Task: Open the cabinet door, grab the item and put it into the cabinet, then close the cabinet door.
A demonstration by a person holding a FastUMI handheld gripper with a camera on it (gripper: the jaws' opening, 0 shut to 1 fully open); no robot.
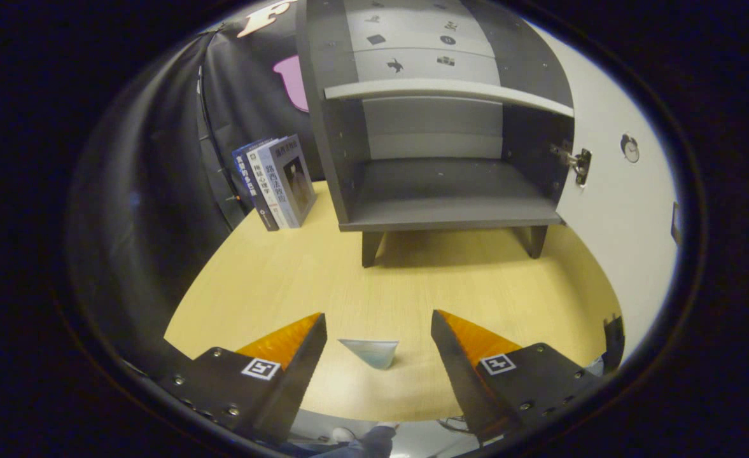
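With the cabinet door open, my gripper gapes wide around the item at lower centre; next, closing on it.

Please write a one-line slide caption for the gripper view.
Open gripper hovers around a small folded packet on the table, facing the cabinet with its door open.

Yellow wood table: grey cabinet at frame's upper centre, door open; books upright to its left; small light-blue packet lower centre, between spread fingers.
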